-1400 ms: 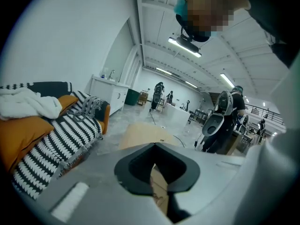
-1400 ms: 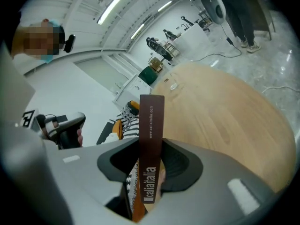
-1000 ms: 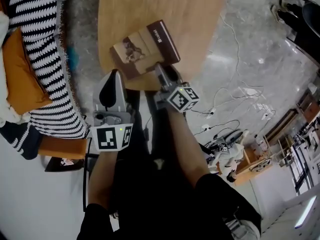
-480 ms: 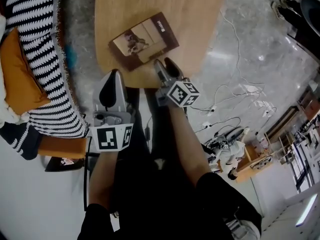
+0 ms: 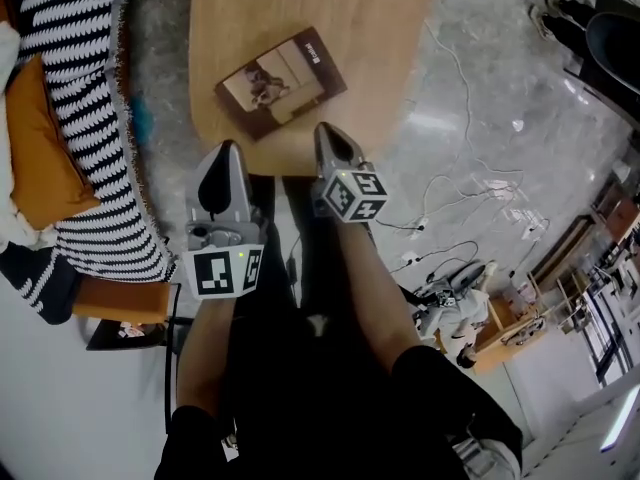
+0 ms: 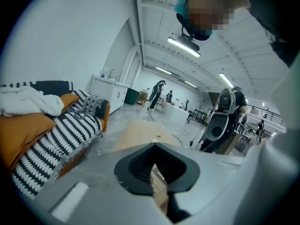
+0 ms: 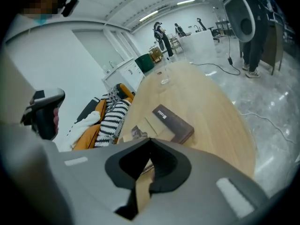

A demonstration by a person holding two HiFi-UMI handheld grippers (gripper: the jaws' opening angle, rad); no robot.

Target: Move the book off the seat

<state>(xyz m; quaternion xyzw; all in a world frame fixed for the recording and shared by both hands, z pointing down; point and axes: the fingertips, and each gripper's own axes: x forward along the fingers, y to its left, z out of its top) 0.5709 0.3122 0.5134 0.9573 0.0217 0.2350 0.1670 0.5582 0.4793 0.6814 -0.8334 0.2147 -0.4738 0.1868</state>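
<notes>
The wooden bench (image 5: 380, 28) carries the book (image 5: 282, 83), flat and clear of the striped sofa (image 5: 70, 118). The right tool (image 5: 324, 131) has backed off it, its jaws just closed on nothing. The left tool (image 5: 228, 150) is closed and empty. The transfer appears complete.

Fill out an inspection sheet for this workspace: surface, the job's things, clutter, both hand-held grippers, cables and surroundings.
Surface: wooden table, rounded near edge.
Job's things: book lies flat and closed on the table, near that edge, not on the sofa.
Clutter: one small clear thing at the table's far end, too small to tell.
Grippers: left hand-held gripper shut, empty, by the table's edge. The right hand-held gripper has just closed its jaws with nothing between them, apart from the book.
Cables: several cables loose on the floor right of the table.
Surroundings: striped blanket and orange cushion on the sofa at left.
</notes>
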